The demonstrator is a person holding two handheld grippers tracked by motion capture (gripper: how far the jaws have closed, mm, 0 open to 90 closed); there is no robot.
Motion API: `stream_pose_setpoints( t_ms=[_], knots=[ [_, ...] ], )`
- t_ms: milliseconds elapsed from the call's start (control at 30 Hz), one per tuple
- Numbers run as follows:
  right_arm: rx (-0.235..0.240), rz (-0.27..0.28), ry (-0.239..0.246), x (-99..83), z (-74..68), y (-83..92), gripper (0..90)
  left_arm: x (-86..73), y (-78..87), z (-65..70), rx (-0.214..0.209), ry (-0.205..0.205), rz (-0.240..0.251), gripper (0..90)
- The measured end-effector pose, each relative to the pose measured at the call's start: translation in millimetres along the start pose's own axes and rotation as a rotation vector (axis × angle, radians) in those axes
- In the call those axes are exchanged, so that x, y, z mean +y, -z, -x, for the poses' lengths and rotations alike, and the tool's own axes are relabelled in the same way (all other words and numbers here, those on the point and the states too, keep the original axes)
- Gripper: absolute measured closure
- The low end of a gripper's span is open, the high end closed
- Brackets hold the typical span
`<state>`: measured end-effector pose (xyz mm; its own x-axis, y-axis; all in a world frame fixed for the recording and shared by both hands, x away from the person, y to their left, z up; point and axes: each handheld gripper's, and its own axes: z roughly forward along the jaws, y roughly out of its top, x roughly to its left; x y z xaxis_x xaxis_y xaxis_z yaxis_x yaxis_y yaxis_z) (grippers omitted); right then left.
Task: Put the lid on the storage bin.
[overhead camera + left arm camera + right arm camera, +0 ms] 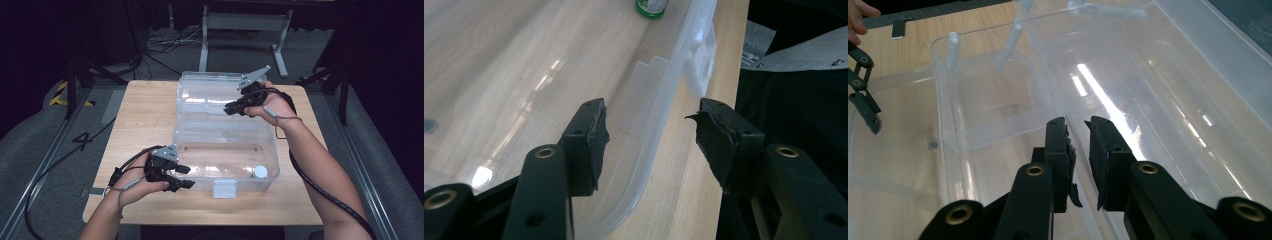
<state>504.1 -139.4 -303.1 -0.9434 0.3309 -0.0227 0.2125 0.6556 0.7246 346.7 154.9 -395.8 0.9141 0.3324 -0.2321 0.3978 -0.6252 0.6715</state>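
High view: fixed above the near edge of the light wooden surface (145, 110), facing forward and down, far enough to frame the whole top. Left gripper view: rides the left gripper (651, 125), very close, looking along the near wall of the clear plastic storage box (659, 105). Right gripper view: on the right gripper (1079, 135), close over the box's lid hinge. All share the box.

Beyond your wooden table (145, 115), you have a white metal stand (245, 30) at twelve o'clock and yellow-black floor tape (62, 95) at ten.
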Motion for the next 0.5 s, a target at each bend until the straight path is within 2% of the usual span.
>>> stream_pose_setpoints(
  t_ms=[233, 367, 433, 500],
  knots=[
    [-0.001, 0.002, 0.003, 0.1, -0.3, -0.7, 79.0, 0.3, -8.6, 1.2, 0.011, -0.029, -0.05, 51.9],
    [-0.003, 0.002, 0.003, 0.2, -0.5, -0.7, 78.9, -0.1, -11.1, 2.8, 0.013, -0.045, -0.09, 59.6],
    [-0.003, 0.003, 0.002, 0.1, -0.6, -0.7, 78.9, 0.0, -11.7, 2.4, 0.017, -0.056, -0.09, 63.3],
    [-0.004, 0.003, 0.003, -0.1, -0.7, -0.6, 78.9, 0.3, -11.6, 2.3, 0.016, -0.046, -0.086, 68.4]
  ],
)
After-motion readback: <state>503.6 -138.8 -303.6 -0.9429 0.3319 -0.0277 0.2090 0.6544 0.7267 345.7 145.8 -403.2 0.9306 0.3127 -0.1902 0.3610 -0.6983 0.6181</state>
